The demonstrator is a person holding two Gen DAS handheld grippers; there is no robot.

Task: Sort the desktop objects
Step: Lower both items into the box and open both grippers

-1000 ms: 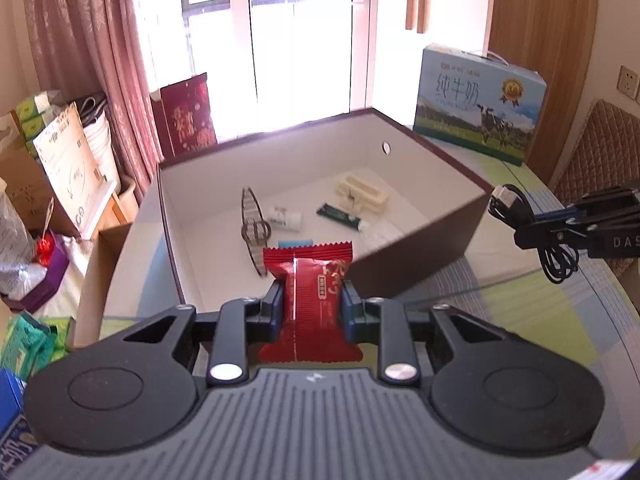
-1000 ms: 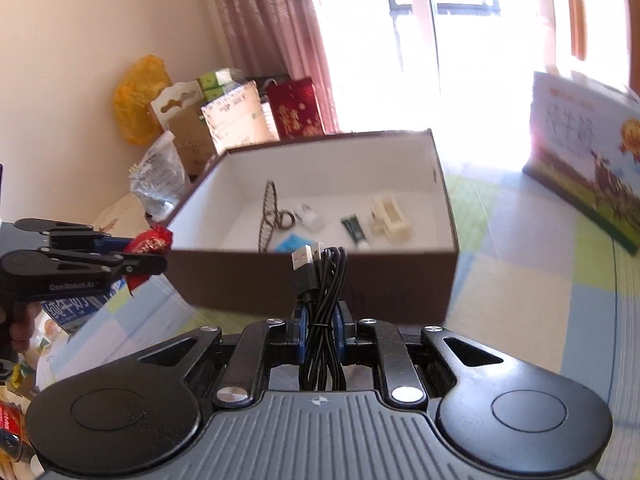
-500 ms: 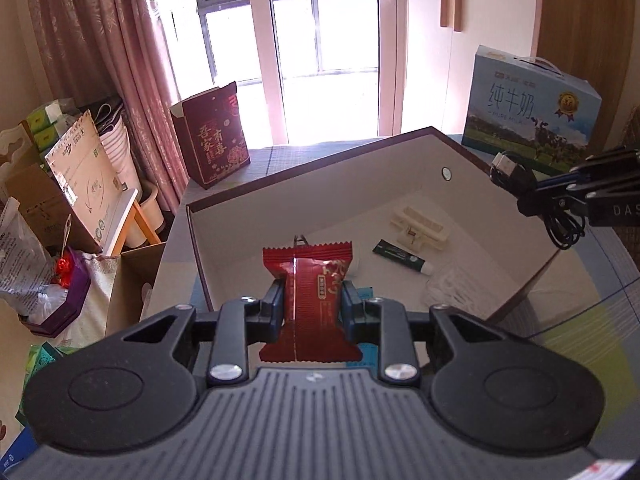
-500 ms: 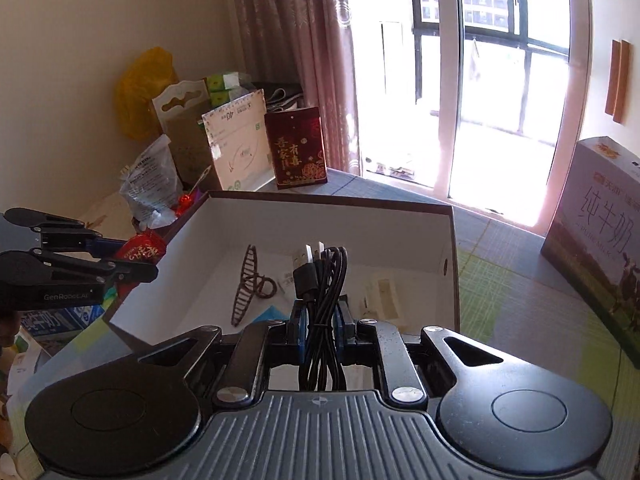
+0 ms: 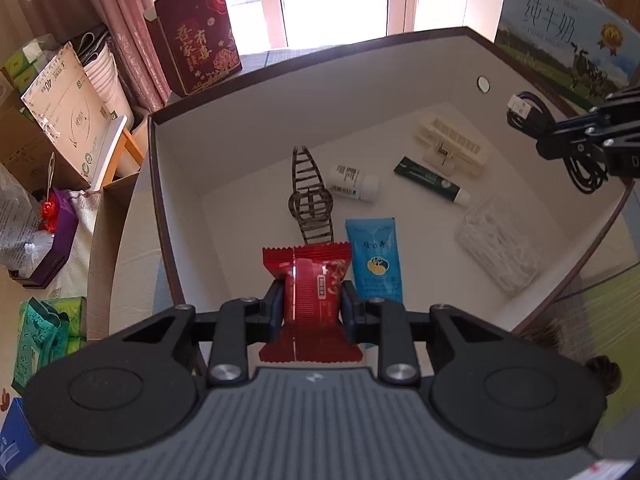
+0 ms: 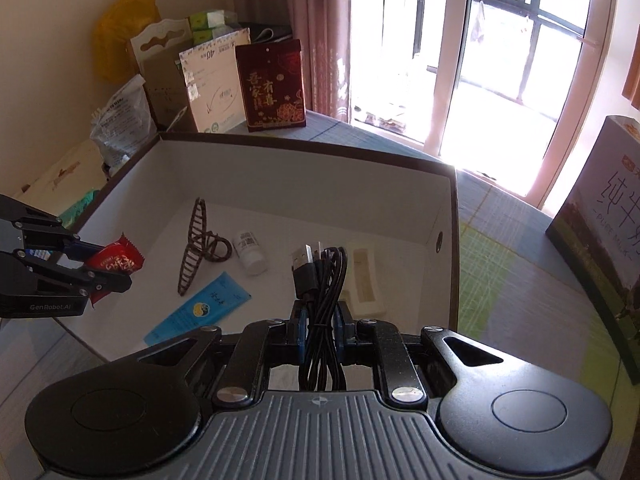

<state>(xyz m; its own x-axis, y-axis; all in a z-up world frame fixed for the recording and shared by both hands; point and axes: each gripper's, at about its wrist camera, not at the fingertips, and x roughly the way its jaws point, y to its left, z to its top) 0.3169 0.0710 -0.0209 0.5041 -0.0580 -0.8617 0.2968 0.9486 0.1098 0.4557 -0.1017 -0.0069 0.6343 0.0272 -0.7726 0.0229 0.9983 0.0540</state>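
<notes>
My left gripper (image 5: 313,305) is shut on a red snack packet (image 5: 308,280), held above the near left corner of a brown box with a white inside (image 5: 280,128). The right gripper (image 6: 320,322) is shut on a bundled black USB cable (image 6: 320,276) over the box's near right side; the same cable (image 5: 560,140) shows at the right edge of the left wrist view. From the right wrist view the packet (image 6: 116,260) hangs at the box's left wall. Inside lie a blue sachet (image 5: 376,260), a white bottle (image 5: 352,182), a green tube (image 5: 428,180), a brown wooden piece (image 5: 310,200), a cream clip (image 5: 452,146) and a clear packet (image 5: 496,248).
A red gift bag (image 6: 274,84) stands beyond the box's far side. A milk carton box (image 5: 568,36) stands at the right on the checked tablecloth (image 6: 520,280). Cardboard boxes and bags (image 5: 60,96) crowd the floor to the left.
Both grippers have moved forward from outside the box's near wall to above its inside and tipped further down. Each still grips its object.
</notes>
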